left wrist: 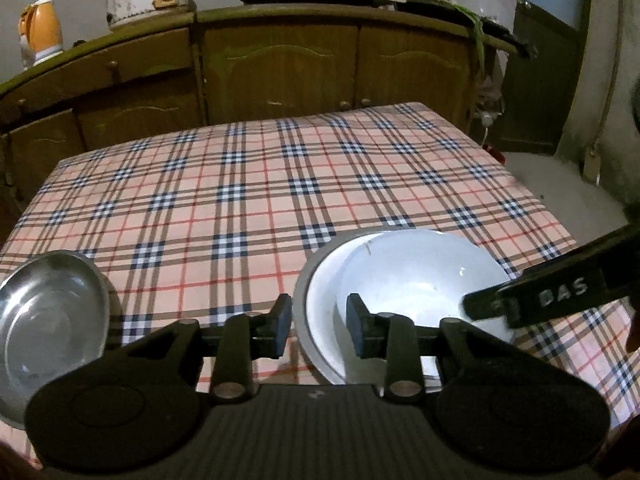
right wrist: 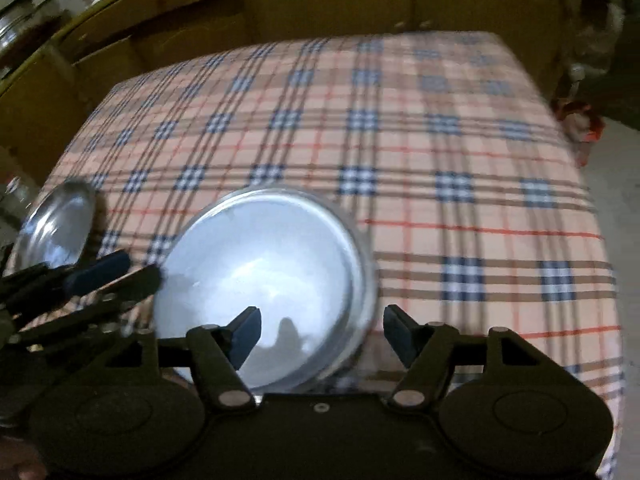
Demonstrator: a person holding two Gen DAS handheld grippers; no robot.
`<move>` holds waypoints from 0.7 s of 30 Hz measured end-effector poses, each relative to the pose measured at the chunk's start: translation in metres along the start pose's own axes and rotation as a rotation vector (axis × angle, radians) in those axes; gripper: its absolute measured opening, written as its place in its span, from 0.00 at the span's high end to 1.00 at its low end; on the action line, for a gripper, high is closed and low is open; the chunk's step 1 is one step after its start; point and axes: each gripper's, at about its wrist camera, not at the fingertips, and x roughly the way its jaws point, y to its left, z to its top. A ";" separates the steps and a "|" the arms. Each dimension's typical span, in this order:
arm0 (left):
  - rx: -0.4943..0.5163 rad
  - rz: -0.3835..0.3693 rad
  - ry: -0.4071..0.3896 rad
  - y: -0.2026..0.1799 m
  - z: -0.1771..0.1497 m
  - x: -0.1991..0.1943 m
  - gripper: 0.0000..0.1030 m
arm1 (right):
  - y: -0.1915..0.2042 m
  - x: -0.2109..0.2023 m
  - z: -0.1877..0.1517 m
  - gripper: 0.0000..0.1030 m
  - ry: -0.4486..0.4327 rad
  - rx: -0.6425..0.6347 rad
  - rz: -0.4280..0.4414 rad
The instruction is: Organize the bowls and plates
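We count two dish groups on the checked worktop [left wrist: 248, 184]: a white bowl [left wrist: 416, 276] nested in a wider grey-rimmed dish [left wrist: 316, 312] near the front edge, and one steel plate [left wrist: 48, 320] well apart to its left. Our left tool [left wrist: 318, 322] stands narrowly parted astride the nested rims, its pads not pressing them. Our right tool [right wrist: 322, 332] gapes wide above the bowl, holding nothing.
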 end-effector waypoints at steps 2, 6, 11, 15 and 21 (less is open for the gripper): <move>-0.010 0.006 -0.007 0.004 0.001 -0.004 0.65 | -0.003 -0.012 -0.005 0.22 -0.045 0.012 -0.017; -0.026 0.012 -0.009 0.009 0.000 -0.009 0.64 | -0.011 -0.033 -0.018 0.22 -0.102 0.050 -0.009; -0.027 0.014 -0.010 0.013 -0.004 -0.015 0.61 | -0.012 -0.042 -0.041 0.22 -0.122 0.064 -0.022; -0.027 0.015 -0.007 0.013 -0.005 -0.016 0.60 | -0.011 -0.034 -0.047 0.22 -0.106 0.069 -0.040; -0.028 0.017 -0.005 0.013 -0.005 -0.018 0.57 | -0.002 -0.015 -0.049 0.22 -0.091 0.038 -0.066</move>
